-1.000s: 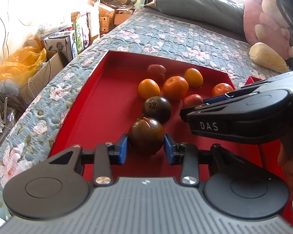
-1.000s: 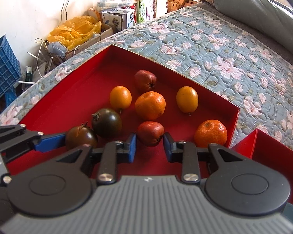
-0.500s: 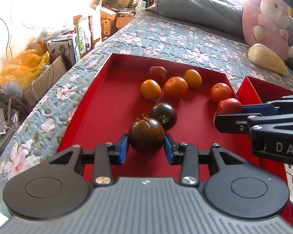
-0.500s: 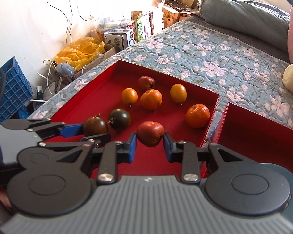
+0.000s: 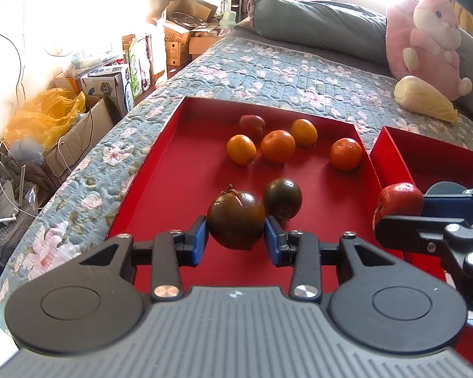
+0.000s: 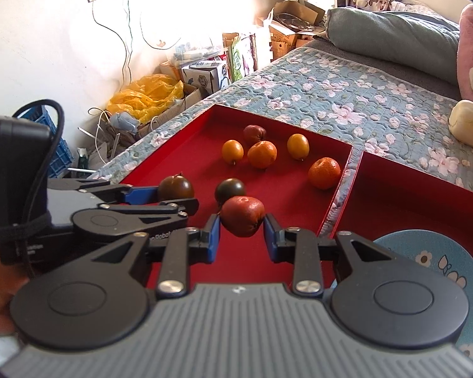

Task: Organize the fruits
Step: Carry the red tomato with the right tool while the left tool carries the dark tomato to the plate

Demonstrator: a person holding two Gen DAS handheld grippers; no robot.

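Now right gripper (image 6: 241, 236) pinches red fruit (image 6: 242, 215) near tray rim (image 6: 337, 195).

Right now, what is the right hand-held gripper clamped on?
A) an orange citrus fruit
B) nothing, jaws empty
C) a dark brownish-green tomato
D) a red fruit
D: in the right wrist view the right hand-held gripper has its blue pads pressed on either side of a red fruit, while the dark tomato sits in the left hand-held gripper.
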